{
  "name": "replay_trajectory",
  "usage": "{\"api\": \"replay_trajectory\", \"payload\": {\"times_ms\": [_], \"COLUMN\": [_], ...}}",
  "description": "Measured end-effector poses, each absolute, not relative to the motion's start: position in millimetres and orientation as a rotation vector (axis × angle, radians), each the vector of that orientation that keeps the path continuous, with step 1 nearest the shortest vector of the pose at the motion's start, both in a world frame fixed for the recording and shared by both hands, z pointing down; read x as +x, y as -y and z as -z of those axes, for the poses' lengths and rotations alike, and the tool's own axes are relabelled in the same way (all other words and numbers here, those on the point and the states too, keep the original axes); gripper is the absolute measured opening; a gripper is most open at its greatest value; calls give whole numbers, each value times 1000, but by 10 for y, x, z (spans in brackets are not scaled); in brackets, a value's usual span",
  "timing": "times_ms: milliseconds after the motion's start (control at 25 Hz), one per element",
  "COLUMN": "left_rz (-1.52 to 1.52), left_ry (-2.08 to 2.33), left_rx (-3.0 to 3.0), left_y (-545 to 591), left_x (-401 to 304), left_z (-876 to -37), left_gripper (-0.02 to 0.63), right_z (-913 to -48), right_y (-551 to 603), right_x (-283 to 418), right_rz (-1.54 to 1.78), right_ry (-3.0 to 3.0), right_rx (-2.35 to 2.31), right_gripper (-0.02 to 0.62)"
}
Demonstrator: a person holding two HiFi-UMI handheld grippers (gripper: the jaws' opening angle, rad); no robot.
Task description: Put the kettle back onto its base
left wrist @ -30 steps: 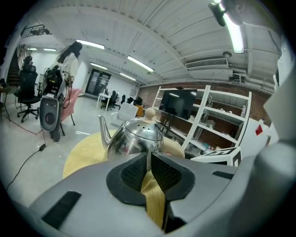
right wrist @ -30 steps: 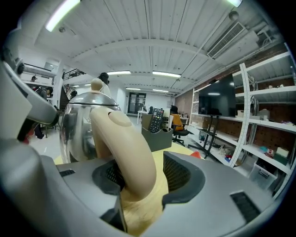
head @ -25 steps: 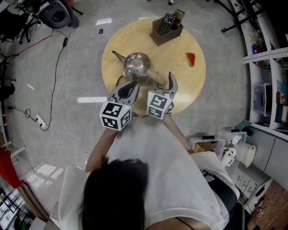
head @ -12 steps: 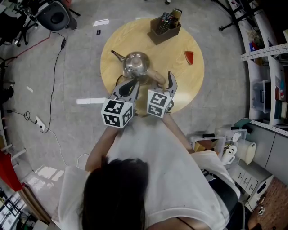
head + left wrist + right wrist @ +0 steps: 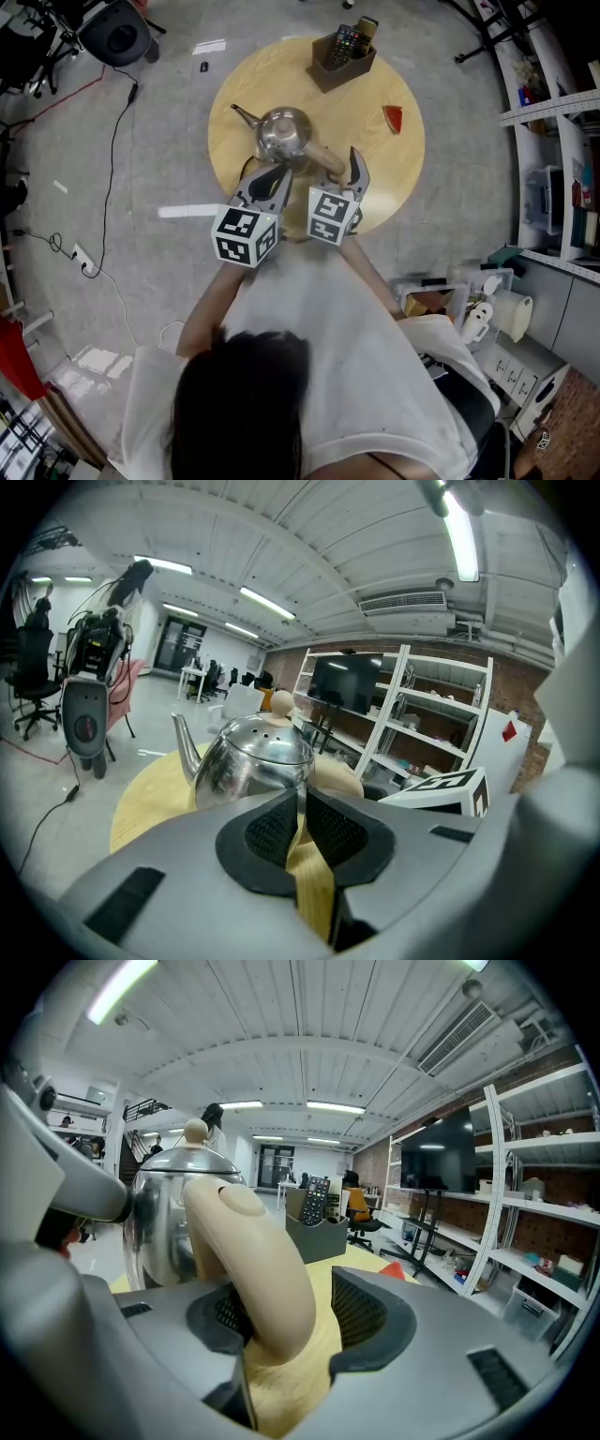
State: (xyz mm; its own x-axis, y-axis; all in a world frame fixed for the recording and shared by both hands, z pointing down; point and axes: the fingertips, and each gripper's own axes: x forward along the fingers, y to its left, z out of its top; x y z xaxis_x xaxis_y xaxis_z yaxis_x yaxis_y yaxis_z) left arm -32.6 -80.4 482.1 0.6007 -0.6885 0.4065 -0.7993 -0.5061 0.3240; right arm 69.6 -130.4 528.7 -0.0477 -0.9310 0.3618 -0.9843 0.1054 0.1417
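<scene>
kettle (image 5: 284, 133) crowds the table (image 5: 375, 178) centre, spout toward 10 o'clock. remote holder (image 5: 344, 58) blocks the rim at 12, red wedge (image 5: 394, 119) sits at 3. open wood between 4 and 5 o'clock.

- The kettle (image 5: 284, 133) body is seen as polished, mirror-glossy metal; its handle (image 5: 253, 1260) as smooth, matt beige plastic.
- The table (image 5: 375, 169) is shown as pale, matt wood with fine grain.
- The pads (image 5: 361, 1309) of the right gripper (image 5: 291, 1288) are seen as black and finely ribbed, set in matt grey plastic.
</scene>
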Motion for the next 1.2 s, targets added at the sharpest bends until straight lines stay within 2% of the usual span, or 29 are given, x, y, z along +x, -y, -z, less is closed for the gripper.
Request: {"api": "replay_trajectory", "payload": {"times_ms": [520, 1080, 1200], "left_rz": [-299, -269, -262], "left_ry": [1000, 976, 976], "left_rx": [2453, 2448, 2443], "left_y": [920, 941, 941], "left_x": [133, 159, 173], "left_z": [-4706, -4699, -4700], "left_gripper": [38, 35, 35], "right_z": [-5294, -5364, -5417], "right_y": [1318, 1196, 1085], "right_x": [671, 626, 578], "right_rz": [-224, -283, -311], "right_ry": [2061, 2113, 2141], "right_rx": [1859, 1802, 1730], "right_gripper": [202, 202, 228]}}
